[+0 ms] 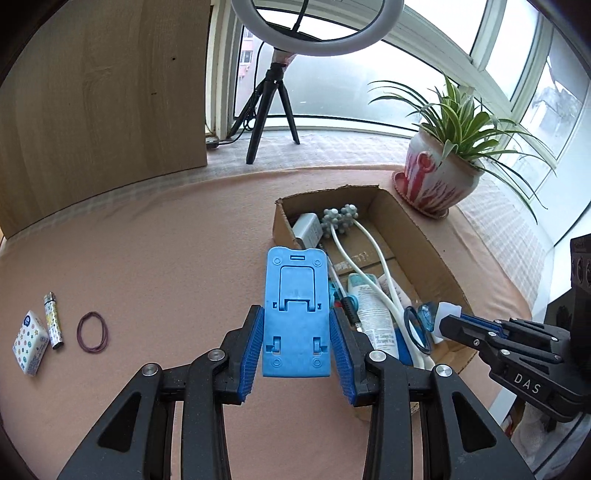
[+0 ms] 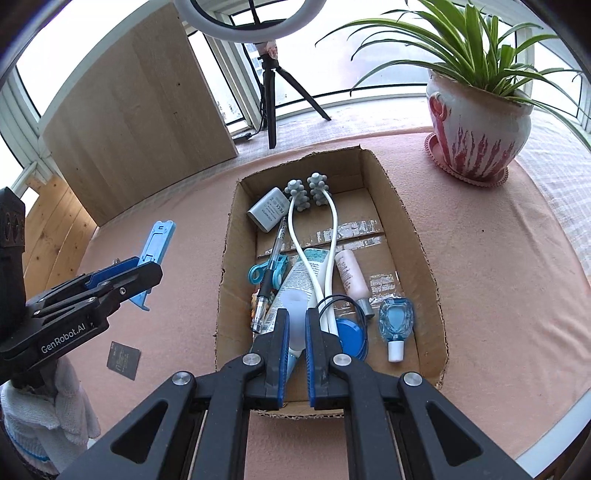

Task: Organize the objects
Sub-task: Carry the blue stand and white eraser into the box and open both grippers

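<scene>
Held light, rigid blue phone stand (image 1: 296, 314) edgewise in half-open left fingers (image 1: 255, 341), box (image 1: 436, 254) at two o'clock; right fingers (image 2: 282, 345) near-shut, empty.

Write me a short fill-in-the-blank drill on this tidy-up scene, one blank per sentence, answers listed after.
1. The left gripper is shut on a blue ____.
2. The massager lies inside the cardboard ____.
3. The lighter lies between the patterned packet and the rubber ____.
4. The ring light stands on a black ____.

Answers: phone stand; box; band; tripod
</scene>
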The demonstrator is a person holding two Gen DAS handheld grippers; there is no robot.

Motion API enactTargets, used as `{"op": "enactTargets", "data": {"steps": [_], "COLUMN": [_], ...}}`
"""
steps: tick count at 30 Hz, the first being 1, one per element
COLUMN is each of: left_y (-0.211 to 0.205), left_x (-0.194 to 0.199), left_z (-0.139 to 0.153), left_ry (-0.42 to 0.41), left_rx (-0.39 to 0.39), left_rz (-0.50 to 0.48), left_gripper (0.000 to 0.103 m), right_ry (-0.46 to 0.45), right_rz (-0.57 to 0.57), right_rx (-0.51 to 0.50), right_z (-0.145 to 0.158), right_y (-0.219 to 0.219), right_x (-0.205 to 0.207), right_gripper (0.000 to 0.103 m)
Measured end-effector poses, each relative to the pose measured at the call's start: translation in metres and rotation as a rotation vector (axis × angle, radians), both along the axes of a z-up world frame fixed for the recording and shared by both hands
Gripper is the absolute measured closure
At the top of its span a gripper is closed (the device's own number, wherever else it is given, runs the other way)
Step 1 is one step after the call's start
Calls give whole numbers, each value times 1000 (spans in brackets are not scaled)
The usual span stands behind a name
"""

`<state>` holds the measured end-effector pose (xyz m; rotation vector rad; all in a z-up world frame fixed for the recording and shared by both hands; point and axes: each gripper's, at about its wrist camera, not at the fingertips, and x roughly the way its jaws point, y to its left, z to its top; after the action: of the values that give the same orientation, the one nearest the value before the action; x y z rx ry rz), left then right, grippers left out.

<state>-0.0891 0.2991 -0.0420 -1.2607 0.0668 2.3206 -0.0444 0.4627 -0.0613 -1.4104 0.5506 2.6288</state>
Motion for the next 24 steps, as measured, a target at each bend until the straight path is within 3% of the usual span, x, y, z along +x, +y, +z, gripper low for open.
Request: {"op": "enactTargets", "data": {"steps": [14, 24], "left_y": [72, 90], "left_x": [-5, -11], "left_z": [-7, -17], "left_ry": [-22, -44], "left_rx": [3, -1], "left_rz": [-87, -99], "left_gripper": [64, 64], "right_ry": [-3, -18], "right_rz": [-10, -12], "right_rx": [-14, -15], "right_z": [-5, -10], "right_y": [21, 27], "right_x": [0, -3], "right_gripper": [95, 95]}}
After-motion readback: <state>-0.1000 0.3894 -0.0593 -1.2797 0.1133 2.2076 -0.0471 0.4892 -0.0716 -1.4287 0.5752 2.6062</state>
